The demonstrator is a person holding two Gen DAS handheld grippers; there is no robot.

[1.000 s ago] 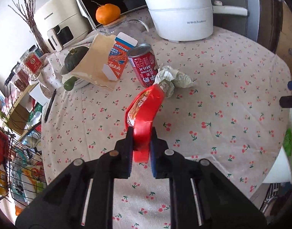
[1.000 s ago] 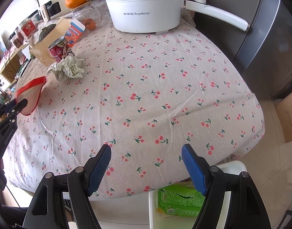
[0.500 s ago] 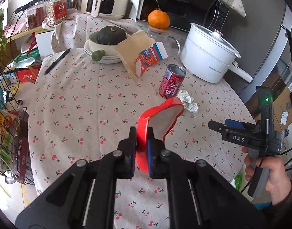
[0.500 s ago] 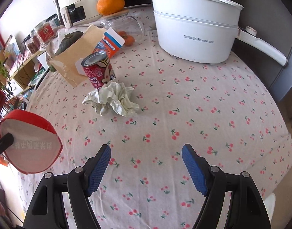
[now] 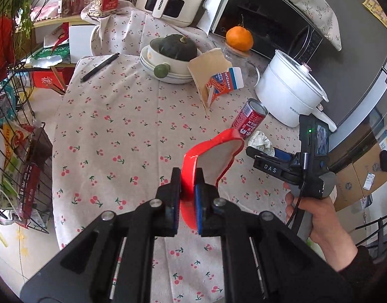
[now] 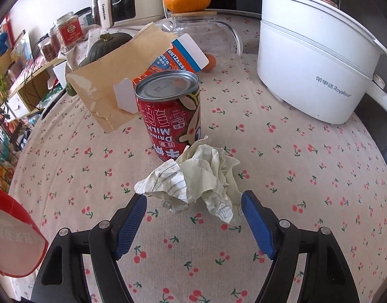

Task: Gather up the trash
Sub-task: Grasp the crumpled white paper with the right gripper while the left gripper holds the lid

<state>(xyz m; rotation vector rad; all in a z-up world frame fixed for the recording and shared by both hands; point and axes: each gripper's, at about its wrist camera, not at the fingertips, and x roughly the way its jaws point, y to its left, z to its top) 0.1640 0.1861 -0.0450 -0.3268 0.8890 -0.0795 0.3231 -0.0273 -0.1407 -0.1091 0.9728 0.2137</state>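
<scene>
On the cherry cloth (image 6: 319, 176), only our left camera shows our left gripper (image 5: 188, 197) clenching one red scoop (image 5: 213, 156); our right gripper (image 6: 193, 217) gapes around one crumpled paper (image 6: 196, 179) beside one can (image 6: 170, 111).

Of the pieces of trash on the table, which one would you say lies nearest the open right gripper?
The crumpled paper ball: it lies just ahead of the right gripper. The red milk can stands behind it, and the torn carton farther back.
</scene>
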